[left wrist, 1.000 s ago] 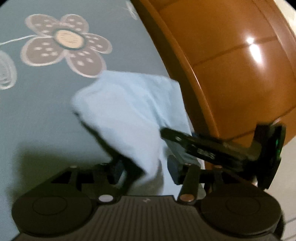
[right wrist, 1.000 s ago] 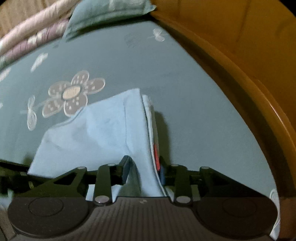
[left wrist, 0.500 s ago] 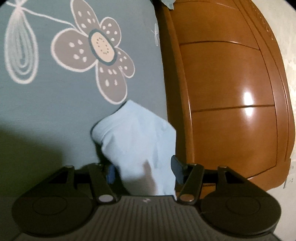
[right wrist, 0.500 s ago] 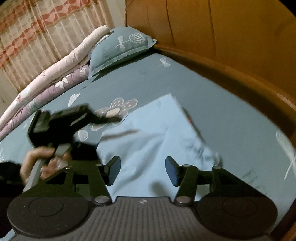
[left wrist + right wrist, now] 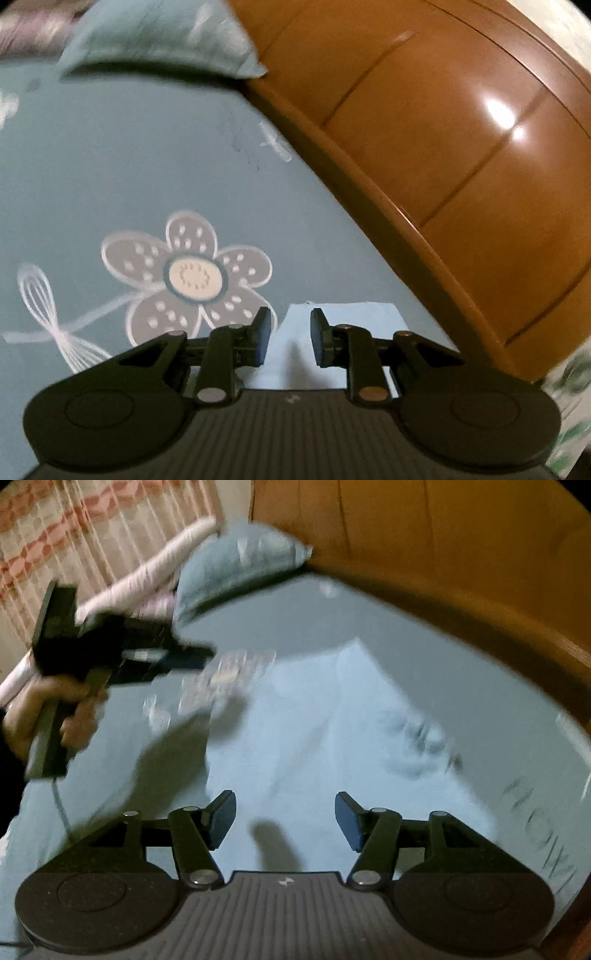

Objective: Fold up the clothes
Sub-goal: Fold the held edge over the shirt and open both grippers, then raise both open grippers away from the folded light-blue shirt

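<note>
A: Start closest in. What are the claws doing?

B: The right gripper (image 5: 284,819) has its jaws spread wide and widening, with nothing pinched; the light blue garment (image 5: 332,746) lies flat on the bedsheet (image 5: 461,657) under and beyond its fingertips. The left gripper (image 5: 287,341) has a narrow gap that is closing, and no cloth sits between the pads; an edge of the garment shows just past its tips.

A: So where is the garment, taking the headboard as the mark?

B: It is spread on the bedsheet, near the wooden headboard (image 5: 461,166), with a far corner pointing toward it. There is blurred printing on the side nearest the headboard.

A: And further out?

B: In the right wrist view a hand (image 5: 44,716) holds the left gripper above the garment's side away from the headboard. A grey flower print (image 5: 188,277) is on the sheet, beside the garment. Beyond that a teal pillow (image 5: 236,568) leans at the headboard's base, then rolled pinkish bedding (image 5: 147,576) and a striped curtain (image 5: 74,528) farthest off
</note>
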### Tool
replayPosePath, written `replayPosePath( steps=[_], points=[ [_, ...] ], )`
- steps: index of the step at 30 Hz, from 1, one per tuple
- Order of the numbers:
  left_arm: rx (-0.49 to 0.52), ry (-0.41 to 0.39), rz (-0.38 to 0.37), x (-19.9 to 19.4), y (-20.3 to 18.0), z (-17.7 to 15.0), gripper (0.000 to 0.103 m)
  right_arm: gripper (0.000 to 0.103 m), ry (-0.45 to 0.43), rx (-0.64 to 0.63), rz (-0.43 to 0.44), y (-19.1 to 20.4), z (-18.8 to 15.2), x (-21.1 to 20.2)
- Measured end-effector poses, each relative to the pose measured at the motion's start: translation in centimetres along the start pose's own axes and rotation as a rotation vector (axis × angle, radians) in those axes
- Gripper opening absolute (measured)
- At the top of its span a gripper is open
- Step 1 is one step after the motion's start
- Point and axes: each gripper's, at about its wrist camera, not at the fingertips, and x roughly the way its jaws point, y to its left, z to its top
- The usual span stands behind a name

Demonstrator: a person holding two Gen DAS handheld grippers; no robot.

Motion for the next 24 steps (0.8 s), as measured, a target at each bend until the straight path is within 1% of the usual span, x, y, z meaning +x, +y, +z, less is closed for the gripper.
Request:
replayPosePath(
  steps=[1, 3, 5, 6, 8, 9, 10, 11, 12, 13, 15, 16, 18, 20, 24],
  points=[
    [0.041, 0.003, -0.026, -0.1, -0.8, -0.3, 0.028, 0.069, -0.012, -0.002, -0.021, -0.6, 0.4, 0.4],
    [0.132, 0.036, -0.083, 0.4, -2.8, -1.1, 0.034, 0.069, -0.037, -0.005, -0.063, -1.7, 1.3, 1.3],
    [0.234, 0.084, -0.13, 1.5, -5.1, -2.6, 0.037, 0.069, -0.036, 0.014, -0.096, -3.3, 1.7, 3.1],
    [0.266, 0.109, -0.132, 2.1, -5.6, -3.5, 0.04, 0.068, -0.019, 0.054, -0.065, -4.2, 1.6, 3.7],
    [0.32, 0.16, -0.128, 3.3, -6.4, -5.4, 0.045, 0.059, -0.048, 0.073, -0.051, -5.1, 1.4, 3.7],
    [0.313, 0.194, -0.095, 4.0, -6.0, -6.3, 0.045, 0.056, -0.048, 0.087, -0.063, -5.2, 1.3, 3.4],
    [0.307, 0.219, -0.066, 4.9, -5.6, -6.7, 0.042, 0.054, -0.047, 0.101, -0.075, -5.3, 1.3, 3.2],
    [0.307, 0.203, -0.072, 5.4, -5.4, -6.7, 0.044, 0.054, -0.047, 0.121, -0.09, -5.1, 1.2, 2.6],
    [0.307, 0.196, -0.076, 5.6, -5.4, -6.7, 0.046, 0.055, -0.051, 0.109, -0.11, -4.3, 1.0, 1.8],
    [0.309, 0.208, -0.075, 5.3, -5.5, -6.6, 0.046, 0.059, -0.054, 0.097, -0.13, -3.6, 0.8, 1.1],
    [0.34, 0.202, -0.077, 5.1, -6.0, -5.9, 0.046, 0.061, -0.061, 0.035, -0.129, -1.9, -0.1, -0.1],
    [0.36, 0.196, -0.087, 5.0, -6.6, -5.4, 0.049, 0.061, -0.056, 0.007, -0.14, -1.2, -0.9, -0.6],
    [0.398, 0.185, -0.108, 5.0, -7.8, -4.3, 0.055, 0.062, -0.016, -0.036, -0.209, -0.2, -1.9, -0.3],
    [0.429, 0.174, -0.128, 5.4, -9.1, -3.7, 0.057, 0.063, -0.019, -0.06, -0.262, 0.5, -3.0, -0.6],
    [0.501, 0.173, -0.165, 7.2, -12.0, -3.7, 0.058, 0.065, -0.065, -0.038, -0.305, 1.8, -4.0, -1.8]
  ],
)
